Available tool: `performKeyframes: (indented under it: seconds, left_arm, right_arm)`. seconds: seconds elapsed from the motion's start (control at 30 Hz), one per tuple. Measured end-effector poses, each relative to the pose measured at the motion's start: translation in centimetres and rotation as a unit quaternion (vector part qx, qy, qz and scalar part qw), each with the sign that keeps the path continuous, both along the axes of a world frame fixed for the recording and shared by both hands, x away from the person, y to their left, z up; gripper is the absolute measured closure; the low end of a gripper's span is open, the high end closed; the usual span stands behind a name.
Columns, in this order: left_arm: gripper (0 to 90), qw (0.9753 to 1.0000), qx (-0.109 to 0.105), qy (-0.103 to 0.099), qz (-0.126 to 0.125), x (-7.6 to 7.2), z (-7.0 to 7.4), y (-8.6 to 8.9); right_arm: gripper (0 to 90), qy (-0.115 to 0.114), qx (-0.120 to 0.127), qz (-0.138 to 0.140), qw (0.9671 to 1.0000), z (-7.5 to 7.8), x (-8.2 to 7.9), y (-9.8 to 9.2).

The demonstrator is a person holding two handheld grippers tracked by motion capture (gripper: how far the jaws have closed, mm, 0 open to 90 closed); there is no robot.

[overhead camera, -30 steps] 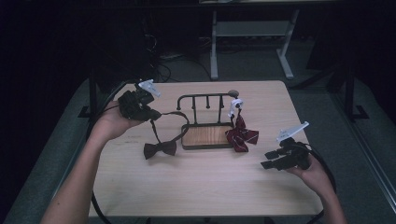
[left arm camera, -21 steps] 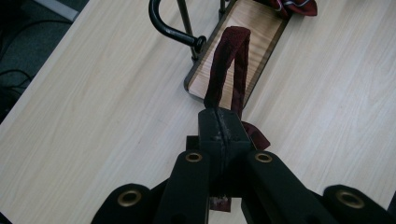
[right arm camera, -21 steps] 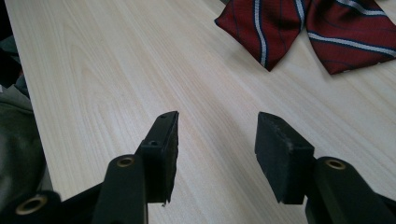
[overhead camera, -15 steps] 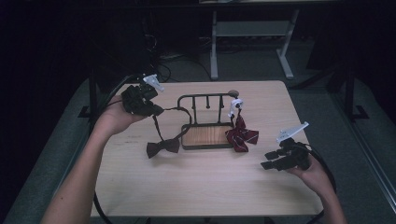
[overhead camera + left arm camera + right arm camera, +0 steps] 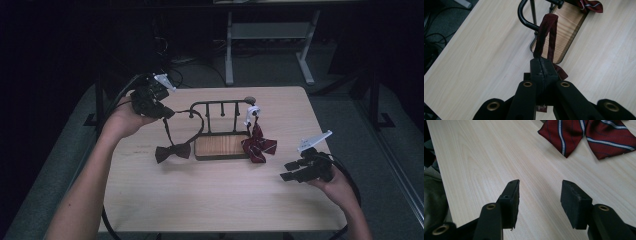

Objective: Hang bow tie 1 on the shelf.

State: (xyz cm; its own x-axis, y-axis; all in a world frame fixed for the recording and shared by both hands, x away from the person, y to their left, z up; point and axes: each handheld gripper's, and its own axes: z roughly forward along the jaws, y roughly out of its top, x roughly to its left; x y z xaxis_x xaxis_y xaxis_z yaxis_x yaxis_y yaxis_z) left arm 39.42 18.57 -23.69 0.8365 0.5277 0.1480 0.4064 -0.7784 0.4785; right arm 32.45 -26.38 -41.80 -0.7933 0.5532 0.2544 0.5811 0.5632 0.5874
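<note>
A dark maroon bow tie [image 5: 172, 151] lies on the table left of a small rack [image 5: 222, 103] of black metal rails on a wooden base [image 5: 221, 146]. Its strap [image 5: 167, 131] rises to my left gripper [image 5: 162, 112], held above the table's far left. In the left gripper view my left gripper [image 5: 544, 62] is shut on the strap [image 5: 546, 32], which loops toward the rack's bent rail [image 5: 523, 18]. A red striped bow tie [image 5: 258, 146] hangs at the rack's right end. My right gripper [image 5: 289, 170] hovers low at the right, open and holding nothing [image 5: 540, 196], with the striped bow tie [image 5: 586, 137] ahead.
A white clip or tag [image 5: 252, 111] sits on the rack's right post above the striped tie. The light wooden table [image 5: 215, 200] has bare room along its front. Both forearms enter from below. Cables and a metal frame stand on the dark floor beyond the table.
My left gripper has moved up and away from the person with the strap, and the dark bow tie has slid a little toward the rack. The right gripper has stayed in place.
</note>
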Motion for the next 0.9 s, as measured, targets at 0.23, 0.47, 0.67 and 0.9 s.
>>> performKeyframes:
  seconds: [0.23,0.47,0.67,0.9]
  left_arm:
    - [90.0,0.9999,0.002,0.007,0.011,0.8,-0.1,0.2]
    - [90.0,0.9997,0.007,0.012,0.021,1.4,-0.5,0.2]
    - [89.9,0.9993,0.012,0.017,0.032,1.9,-1.2,0.2]
    - [89.9,0.9988,0.017,0.027,0.039,2.5,-2.0,0.3]
  right_arm:
    - [48.8,-0.002,-0.001,-0.002,1.0000,0.0,0.0,-0.1]
    - [48.7,-0.002,-0.001,-0.002,1.0000,0.0,0.0,-0.2]
    - [48.7,0.001,0.001,-0.003,1.0000,0.1,-0.1,-0.1]
    - [48.7,0.001,0.001,-0.003,1.0000,0.1,0.0,-0.1]
